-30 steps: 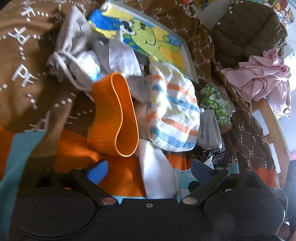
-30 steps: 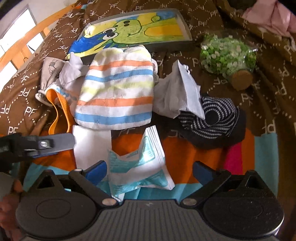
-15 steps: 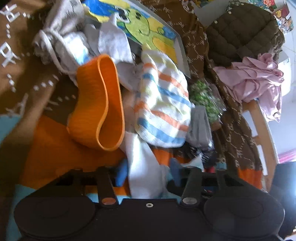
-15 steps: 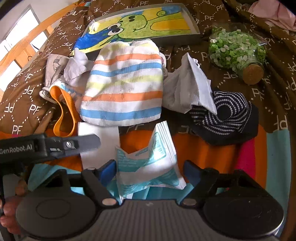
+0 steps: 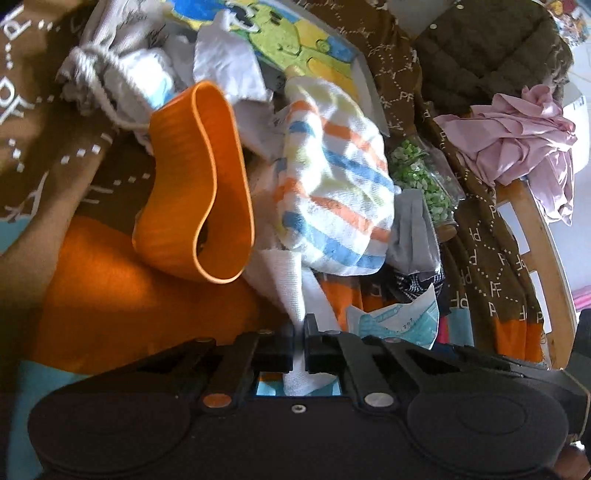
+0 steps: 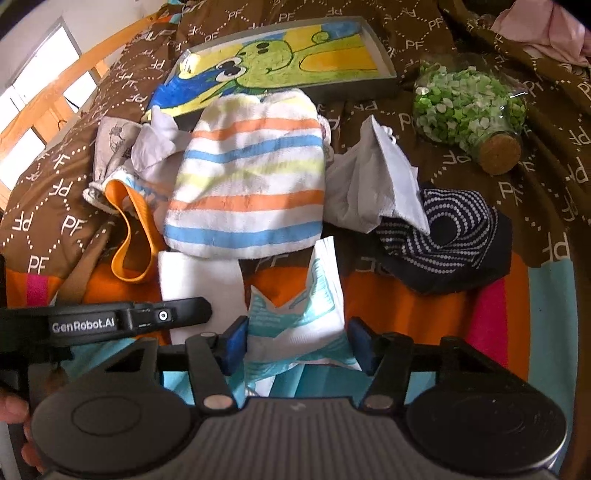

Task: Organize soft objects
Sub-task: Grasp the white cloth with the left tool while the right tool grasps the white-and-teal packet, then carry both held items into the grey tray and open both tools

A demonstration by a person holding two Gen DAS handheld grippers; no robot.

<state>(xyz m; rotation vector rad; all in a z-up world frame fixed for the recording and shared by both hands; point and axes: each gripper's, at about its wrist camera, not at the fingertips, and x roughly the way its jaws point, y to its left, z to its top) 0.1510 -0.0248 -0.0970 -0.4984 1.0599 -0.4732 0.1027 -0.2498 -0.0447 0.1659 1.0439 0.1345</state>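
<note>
Meanwhile, on a brown patterned bedspread (image 6: pixel 436 33), an orange rubbery loop band (image 5: pixel 207 184) is lying leftmost beside a striped terry washcloth (image 6: pixel 251 184), as the left gripper (image 5: pixel 299 332) is pinching a plain white woven cloth (image 5: pixel 291 280), its jaws having just closed tight on the fabric; to the right, the right gripper (image 6: pixel 297 339) is closing its blue fingers (image 6: pixel 236 338) around a white packet printed with teal shapes (image 6: pixel 295 314), touching its edges, with a dotted black sock (image 6: pixel 447 236) lying beyond
</note>
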